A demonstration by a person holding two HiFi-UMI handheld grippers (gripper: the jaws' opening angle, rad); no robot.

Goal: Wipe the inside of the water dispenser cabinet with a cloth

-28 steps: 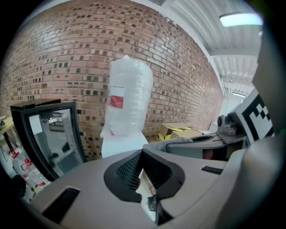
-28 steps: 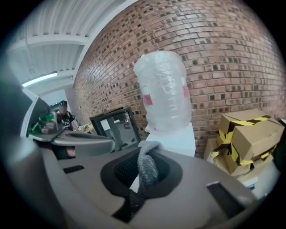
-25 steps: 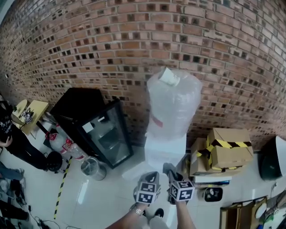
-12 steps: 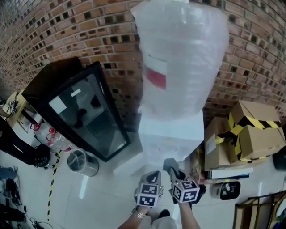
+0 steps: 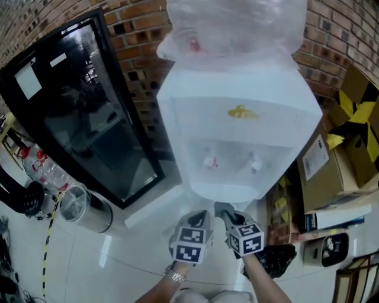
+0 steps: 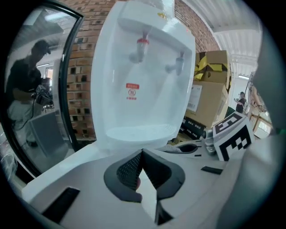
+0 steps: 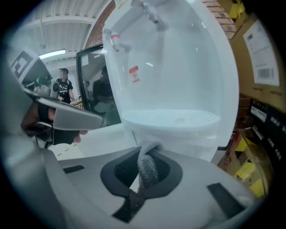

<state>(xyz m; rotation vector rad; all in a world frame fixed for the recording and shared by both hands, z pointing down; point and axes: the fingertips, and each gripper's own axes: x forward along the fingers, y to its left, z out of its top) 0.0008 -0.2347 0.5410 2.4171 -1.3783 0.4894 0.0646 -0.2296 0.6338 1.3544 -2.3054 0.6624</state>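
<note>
A crumpled grey cloth [image 7: 147, 169] is being pinched between the closed jaws of the right gripper [image 5: 222, 209], which is being held just in front of the drip tray of a white plastic water dispenser [image 5: 237, 148]. The left gripper [image 5: 199, 216], its jaws pressed together with nothing between them, is being held just beside the right one, and both are being pointed at the dispenser's recessed taps. A plastic-wrapped water bottle [image 5: 237, 23] is being carried on top of the dispenser. A black glass-door cabinet [image 5: 77, 118] is being seen to the left against a red brick wall [image 5: 136, 18], with a round metal bin [image 5: 80, 207] near its foot, while brown cardboard boxes [image 5: 349, 142] are being shown stacked to the right.
</note>
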